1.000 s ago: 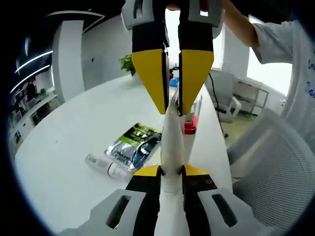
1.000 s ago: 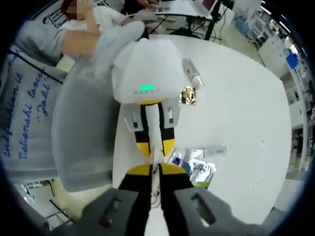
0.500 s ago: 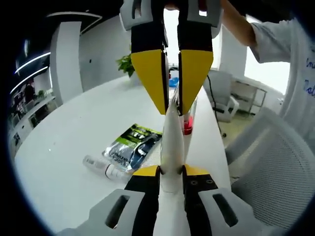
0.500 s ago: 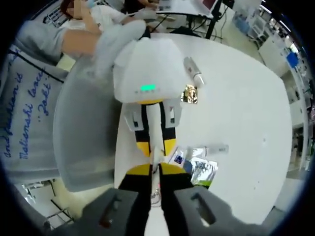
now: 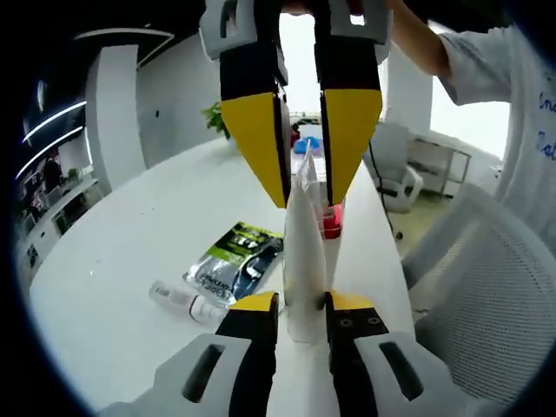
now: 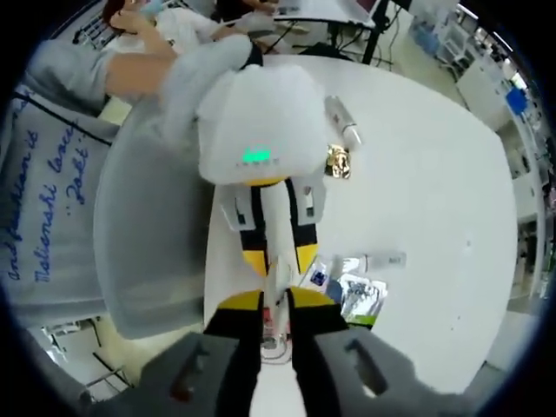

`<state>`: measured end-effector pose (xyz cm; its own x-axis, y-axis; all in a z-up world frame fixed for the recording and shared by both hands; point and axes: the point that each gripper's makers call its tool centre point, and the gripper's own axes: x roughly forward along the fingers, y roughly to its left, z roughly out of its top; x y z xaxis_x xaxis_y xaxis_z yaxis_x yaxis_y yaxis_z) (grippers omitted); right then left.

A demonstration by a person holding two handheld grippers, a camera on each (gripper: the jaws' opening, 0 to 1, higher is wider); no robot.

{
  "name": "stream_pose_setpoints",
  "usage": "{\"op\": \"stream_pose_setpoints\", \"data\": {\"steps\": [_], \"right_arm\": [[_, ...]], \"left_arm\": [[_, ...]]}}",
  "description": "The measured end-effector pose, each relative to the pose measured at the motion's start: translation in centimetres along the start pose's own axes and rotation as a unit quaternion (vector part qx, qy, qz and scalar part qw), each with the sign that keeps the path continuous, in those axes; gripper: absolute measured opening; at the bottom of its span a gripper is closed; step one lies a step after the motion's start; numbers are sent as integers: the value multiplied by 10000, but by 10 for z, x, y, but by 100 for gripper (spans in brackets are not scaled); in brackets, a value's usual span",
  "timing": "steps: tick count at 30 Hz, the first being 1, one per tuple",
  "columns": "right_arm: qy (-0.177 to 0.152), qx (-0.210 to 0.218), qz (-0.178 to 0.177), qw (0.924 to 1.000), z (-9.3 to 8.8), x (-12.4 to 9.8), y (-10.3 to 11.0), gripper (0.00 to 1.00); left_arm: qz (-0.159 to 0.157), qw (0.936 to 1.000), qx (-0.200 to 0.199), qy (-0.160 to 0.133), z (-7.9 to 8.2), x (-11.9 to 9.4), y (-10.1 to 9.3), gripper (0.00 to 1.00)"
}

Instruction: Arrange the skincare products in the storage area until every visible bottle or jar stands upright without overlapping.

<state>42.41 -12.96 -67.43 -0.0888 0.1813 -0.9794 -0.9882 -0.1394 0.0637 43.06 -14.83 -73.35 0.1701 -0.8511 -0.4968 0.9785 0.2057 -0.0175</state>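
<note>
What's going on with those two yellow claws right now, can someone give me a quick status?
Left gripper shut on white squeeze tube. Right gripper open at tube's crimped end. Silver-green sachet and clear small bottle lying flat below.

Both views are evenly and brightly lit. In the left gripper view, daylight is admitted through a blown-out window at 2 o'clock, and ceiling strips glow at 10 o'clock. Soft glare is spread over the white surface. Shadows are faint. Straight lines are bent toward the edges, where detail is blurred.
</note>
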Motion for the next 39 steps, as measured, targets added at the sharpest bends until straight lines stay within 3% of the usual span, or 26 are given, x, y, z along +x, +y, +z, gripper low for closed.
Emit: {"op": "stream_pose_setpoints", "data": {"steps": [24,34,39], "right_arm": [[-190,462,-235,9985,-15,3,-2,46],[-492,808,-436,9946,-25,3,-4,57],[-656,960,-573,9916,-29,1,-5,62]], "left_arm": [[184,9998,-83,43,2,-12,2,33],[417,9988,-235,130,4,-25,3,43],[593,9975,-391,25,10,-36,4,50]]}}
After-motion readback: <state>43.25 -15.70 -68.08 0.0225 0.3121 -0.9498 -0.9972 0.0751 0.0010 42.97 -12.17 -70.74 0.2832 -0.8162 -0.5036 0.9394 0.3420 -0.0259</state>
